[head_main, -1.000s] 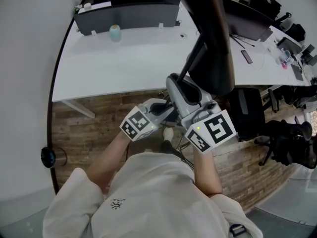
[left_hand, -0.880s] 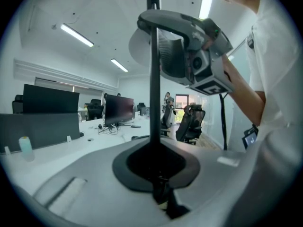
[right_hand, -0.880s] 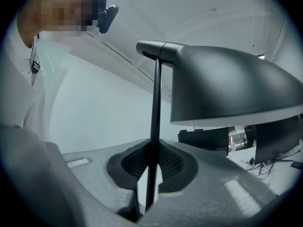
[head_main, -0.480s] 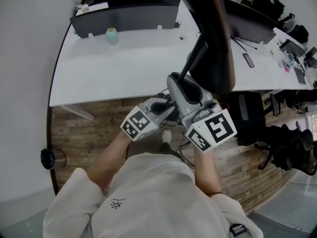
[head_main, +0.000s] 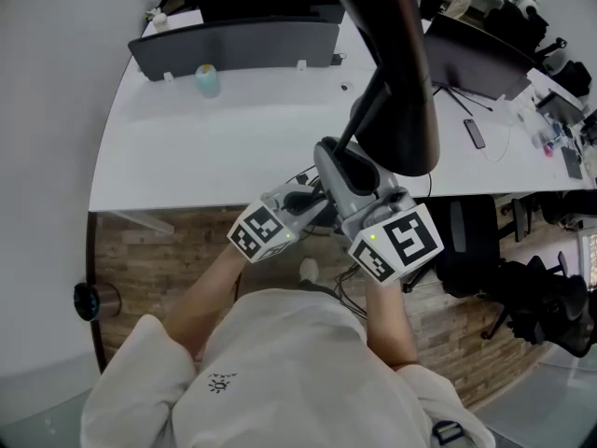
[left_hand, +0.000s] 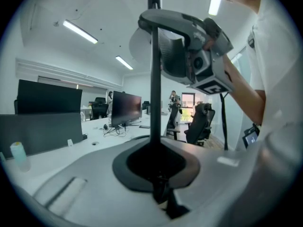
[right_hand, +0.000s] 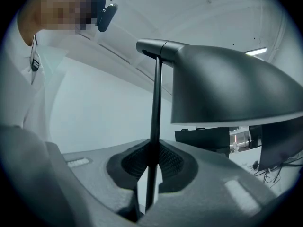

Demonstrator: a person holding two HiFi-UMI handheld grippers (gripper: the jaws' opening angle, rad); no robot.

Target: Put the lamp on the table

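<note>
A black lamp with a thin pole (left_hand: 155, 79) and a dark shade (head_main: 396, 82) hangs in the air in front of the person, over the near edge of the white table (head_main: 233, 138). My left gripper (head_main: 320, 205) is shut on the pole low down. In the left gripper view the pole rises straight out of its closed jaws (left_hand: 158, 183). My right gripper (head_main: 347, 171) is shut on the same pole just above; its jaws (right_hand: 147, 193) pinch the pole under the shade (right_hand: 227, 89). The lamp's base is hidden.
A grey divider panel (head_main: 233, 40) and a pale green bottle (head_main: 206, 79) stand at the table's far side. A phone (head_main: 474, 133) and cables lie to the right. Black office chairs (head_main: 550, 306) stand at the right, and a small metal cylinder (head_main: 93, 299) on the floor at the left.
The person has carried the lamp closer to the white table; its near edge now lies under the grippers. Both grips on the pole are unchanged.
</note>
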